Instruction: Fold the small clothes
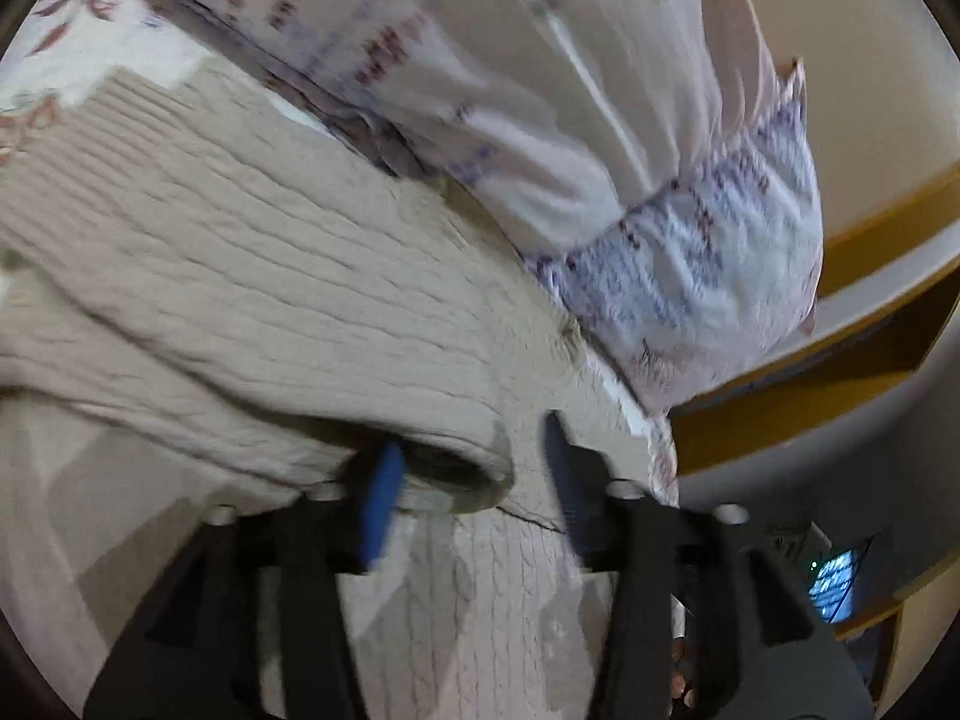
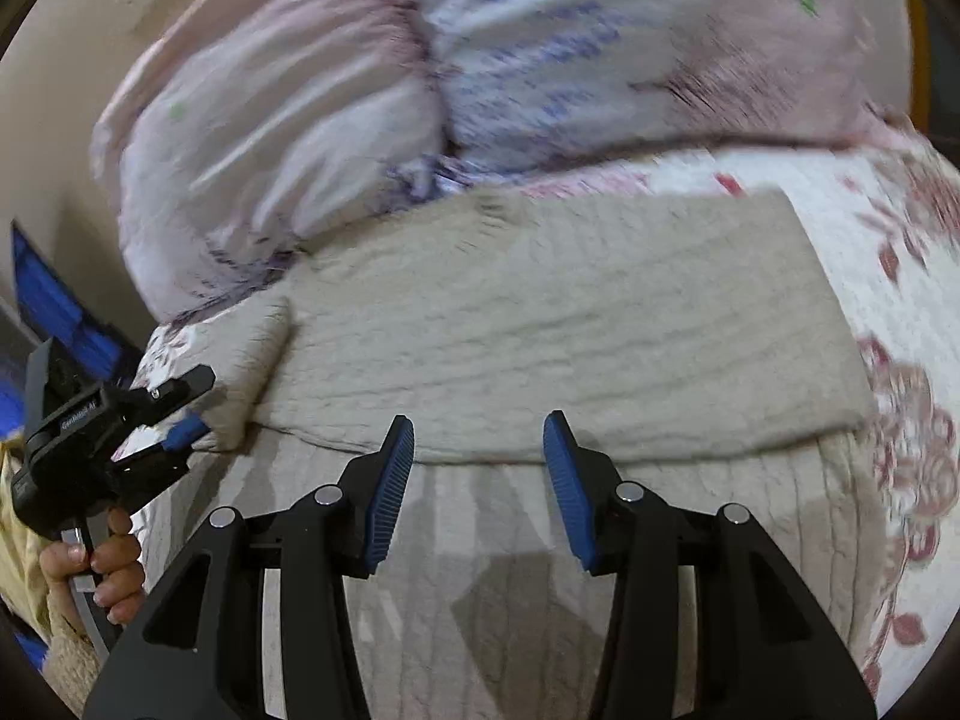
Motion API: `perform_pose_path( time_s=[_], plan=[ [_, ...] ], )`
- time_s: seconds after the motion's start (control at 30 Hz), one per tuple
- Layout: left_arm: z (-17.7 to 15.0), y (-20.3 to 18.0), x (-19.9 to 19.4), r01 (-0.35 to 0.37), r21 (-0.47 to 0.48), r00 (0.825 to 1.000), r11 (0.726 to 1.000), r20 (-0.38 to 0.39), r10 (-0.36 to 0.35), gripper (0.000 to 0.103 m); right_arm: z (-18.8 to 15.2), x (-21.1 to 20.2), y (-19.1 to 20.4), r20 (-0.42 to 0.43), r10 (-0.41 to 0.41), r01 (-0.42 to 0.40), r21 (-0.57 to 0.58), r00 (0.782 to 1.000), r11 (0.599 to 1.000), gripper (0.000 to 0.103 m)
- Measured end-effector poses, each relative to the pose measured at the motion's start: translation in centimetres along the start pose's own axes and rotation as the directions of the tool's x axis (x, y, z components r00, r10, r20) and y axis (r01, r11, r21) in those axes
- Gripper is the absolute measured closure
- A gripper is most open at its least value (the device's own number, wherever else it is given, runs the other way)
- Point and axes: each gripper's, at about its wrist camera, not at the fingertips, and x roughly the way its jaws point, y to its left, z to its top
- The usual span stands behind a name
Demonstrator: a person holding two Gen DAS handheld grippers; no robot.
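Observation:
A beige cable-knit sweater (image 2: pixel 540 324) lies folded across itself on a floral bedsheet (image 2: pixel 900 276). In the right wrist view my right gripper (image 2: pixel 480 480) hovers open over the near fold edge, with nothing between its blue pads. My left gripper (image 2: pixel 201 405) comes in from the left at the sweater's folded sleeve end, held by a hand (image 2: pixel 102 564). In the left wrist view the left gripper (image 1: pixel 474 486) stands open. The sleeve cuff (image 1: pixel 462 468) lies loosely between its fingers and the pads do not press on it.
A bulky pink and lilac patterned duvet (image 2: pixel 480 60) is piled right behind the sweater. In the left wrist view the bed's edge drops off at the right towards a yellow wooden frame (image 1: pixel 810 396). A blue object (image 2: pixel 54 306) stands at the far left.

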Motion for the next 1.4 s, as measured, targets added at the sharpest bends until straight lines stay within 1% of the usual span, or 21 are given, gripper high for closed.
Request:
perform_pose_path(
  time_s=[0.07,0.17,0.27,0.33,0.43,0.47,0.57,0.6,0.63,0.67,0.7,0.77,0.83,0.97,1.03,1.1,1.17,1.23,1.33,1.37,1.4],
  plan=[
    [0.1,1.0,-1.4,0.005,-0.02,1.0,1.0,0.024,-0.004,0.047,0.7,-0.3,2.9,0.019,0.053,-0.05,-0.105,0.998,0.993,0.056],
    [0.5,2.9,-3.5,0.001,-0.077,0.998,0.997,0.061,0.004,0.046,1.2,-0.1,7.2,0.03,0.118,-0.107,-0.257,0.993,0.96,0.056],
    [0.9,5.6,-5.3,-0.009,-0.156,0.994,0.988,0.104,0.026,0.045,1.0,1.4,12.8,0.007,0.181,-0.159,-0.447,0.983,0.881,0.056],
    [1.1,6.7,-6.0,0.017,-0.195,0.993,0.981,0.118,0.006,0.048,0.5,3.4,16.5,-0.047,0.206,-0.197,-0.555,0.978,0.808,0.056],
    [1.4,7.5,-7.2,-0.024,-0.198,0.989,0.98,0.14,0.052,0.044,-0.5,6.4,19.9,-0.1,0.174,-0.196,-0.657,0.98,0.728,0.056],
    [1.4,7.8,-7.1,-0.02,-0.206,0.99,0.978,0.136,0.049,0.044,-0.9,7.7,20.9,-0.116,0.147,-0.186,-0.695,0.982,0.695,0.056],
    [1.6,8.6,-7.4,0.008,-0.225,0.991,0.974,0.135,0.023,0.045,-2.0,10.2,22.1,-0.131,0.081,-0.152,-0.752,0.988,0.642,0.056],
    [1.6,8.6,-7.3,0.005,-0.221,0.991,0.975,0.133,0.025,0.045,-2.1,10.9,22.2,-0.136,0.063,-0.145,-0.757,0.989,0.637,0.057],
    [1.6,8.5,-7.3,-0.002,-0.214,0.991,0.977,0.132,0.031,0.045,-2.2,11.4,22.1,-0.139,0.049,-0.138,-0.759,0.989,0.637,0.059],
    [1.6,8.4,-7.2,-0.011,-0.204,0.991,0.979,0.131,0.038,0.045,-2.2,12.0,22.1,-0.141,0.03,-0.128,-0.757,0.99,0.641,0.071],
    [1.5,8.3,-7.1,-0.017,-0.197,0.991,0.98,0.13,0.043,0.045,-2.0,12.5,21.8,-0.141,0.017,-0.117,-0.743,0.99,0.66,0.083],
    [1.6,8.1,-7.0,-0.022,-0.19,0.991,0.981,0.129,0.047,0.045,-1.2,12.6,21.0,-0.15,0.048,-0.138,-0.684,0.988,0.716,0.092],
    [1.6,8.1,-7.0,-0.025,-0.186,0.991,0.982,0.128,0.049,0.045,-0.5,12.2,20.1,-0.144,0.079,-0.153,-0.636,0.986,0.757,0.094],
    [1.5,7.9,-6.9,-0.039,-0.166,0.99,0.985,0.13,0.061,0.045,1.8,8.4,16.6,-0.008,0.135,-0.122,-0.478,0.991,0.87,0.094],
    [1.4,7.8,-6.9,-0.042,-0.16,0.989,0.986,0.13,0.063,0.045,3.1,4.7,11.6,0.125,0.135,-0.096,-0.275,0.983,0.957,0.094],
    [1.4,7.8,-6.9,-0.042,-0.156,0.99,0.987,0.129,0.063,0.045,2.9,2.4,7.1,0.189,0.1,-0.08,-0.11,0.977,0.991,0.094],
    [1.5,7.8,-6.8,-0.042,-0.149,0.99,0.988,0.127,0.061,0.045,1.6,1.3,2.8,0.175,0.04,-0.042,0.011,0.984,0.999,0.094],
    [1.4,7.7,-6.8,-0.046,-0.136,0.99,0.99,0.124,0.063,0.045,-0.3,1.0,-0.6,0.085,-0.028,0.024,0.046,0.996,0.999,0.094],
    [1.4,7.6,-6.7,-0.049,-0.124,0.991,0.991,0.12,0.064,0.045,-1.5,-0.2,-4.0,0.03,-0.029,0.024,0.148,0.999,0.989,0.089],
    [1.4,7.6,-6.7,-0.049,-0.122,0.991,0.991,0.12,0.063,0.045,-1.6,-0.5,-4.8,0.037,-0.016,0.009,0.187,0.999,0.982,0.077],
    [1.4,7.6,-6.7,-0.048,-0.122,0.991,0.991,0.119,0.063,0.045,-1.2,-1.1,-5.8,0.059,0.002,-0.016,0.238,0.998,0.971,0.062]
  ],
)
